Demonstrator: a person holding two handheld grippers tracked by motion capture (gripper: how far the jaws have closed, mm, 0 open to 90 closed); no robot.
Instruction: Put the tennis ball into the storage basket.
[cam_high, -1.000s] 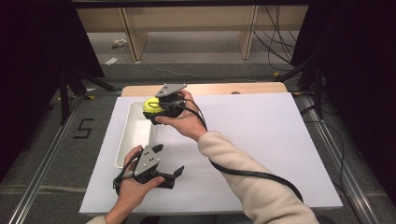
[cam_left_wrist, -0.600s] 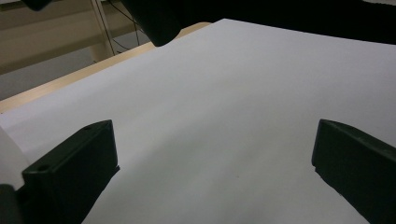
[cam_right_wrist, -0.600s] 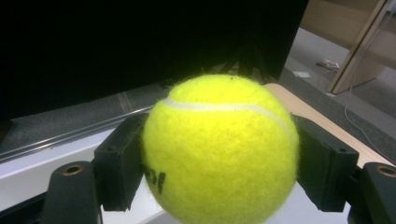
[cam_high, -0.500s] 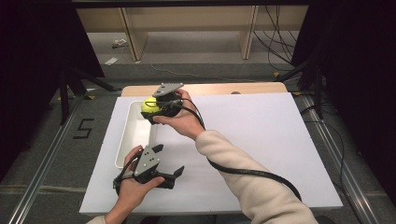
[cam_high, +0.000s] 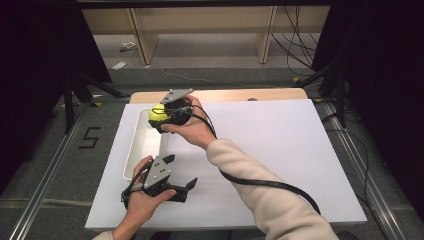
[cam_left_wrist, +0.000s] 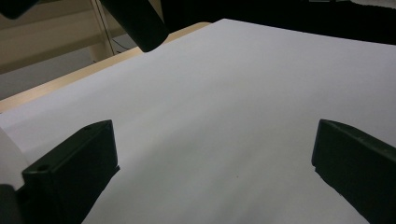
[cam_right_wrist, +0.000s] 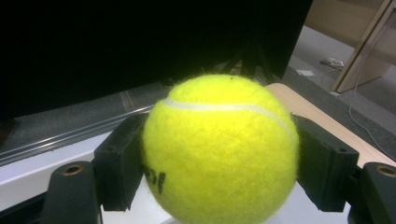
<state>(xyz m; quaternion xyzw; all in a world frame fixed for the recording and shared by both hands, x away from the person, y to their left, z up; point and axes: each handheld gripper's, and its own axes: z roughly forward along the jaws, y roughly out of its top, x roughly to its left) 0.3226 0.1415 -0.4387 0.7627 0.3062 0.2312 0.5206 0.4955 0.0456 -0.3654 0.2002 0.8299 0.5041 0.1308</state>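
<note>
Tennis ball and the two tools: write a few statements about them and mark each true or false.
1. The right tool is shut on the tennis ball. True.
2. The ball lies loose in the white tray. False: it is held above the tray's far end.
3. The left tool stands open with nothing between its jaws. True.
4. The left tool grips the tray's rim. False: it hovers over the white board, beside the tray.
5. The ball is orange. False: it is yellow-green.

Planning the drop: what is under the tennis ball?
The tennis ball, clamped in the right gripper, hangs over the far end of the white tray. The tray floor beneath is hidden by ball and gripper.
</note>
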